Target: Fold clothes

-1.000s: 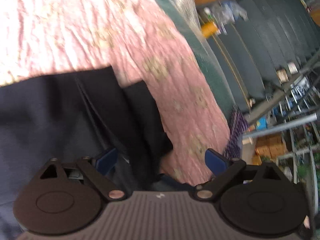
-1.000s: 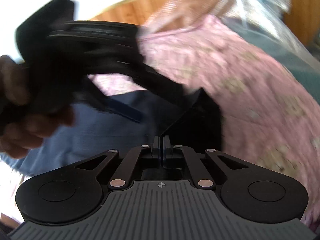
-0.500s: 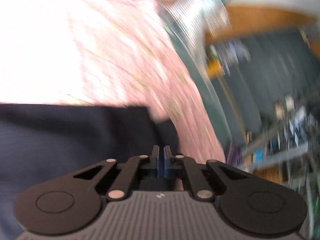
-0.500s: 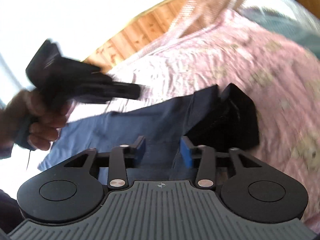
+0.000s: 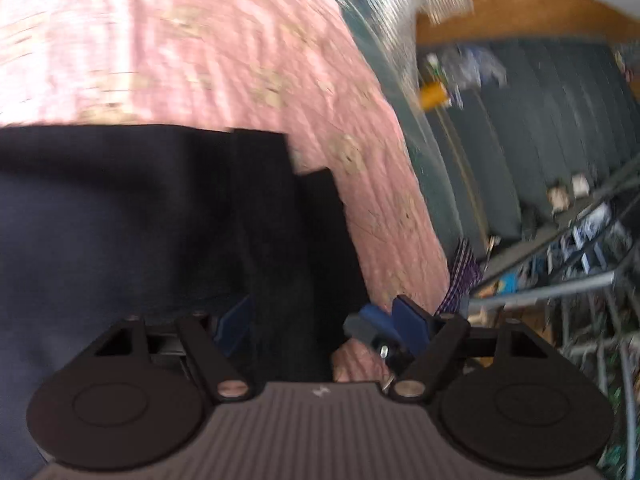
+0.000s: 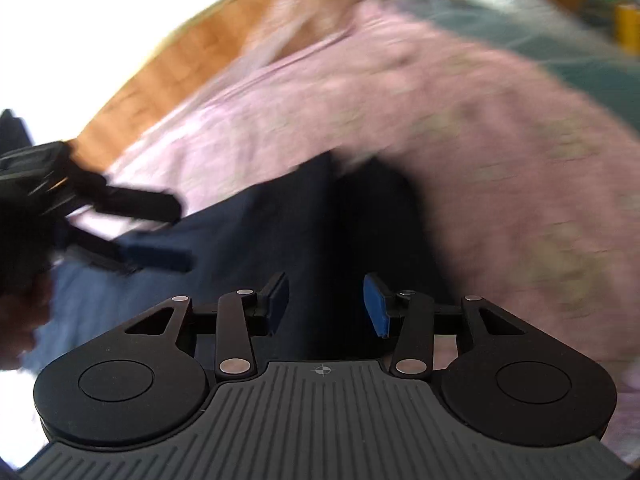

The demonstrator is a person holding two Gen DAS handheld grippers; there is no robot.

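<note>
Bed with pink bedspread (image 5: 224, 44), wooden headboard (image 6: 192, 68) behind | dark navy garment (image 5: 120, 216) lies flat near bed's edge | left tongs (image 5: 320, 320) opening, garment fold between, unpinched | right tongs (image 6: 326, 304) half spread over garment, pads clear | cluttered shelves (image 5: 580, 240) beside bed

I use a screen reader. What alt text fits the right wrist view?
A dark navy garment lies on a pink patterned bedspread. The right hand-held gripper is over it, blue pads apart; the left hand-held gripper reaches in at left, jaws opening.
</note>
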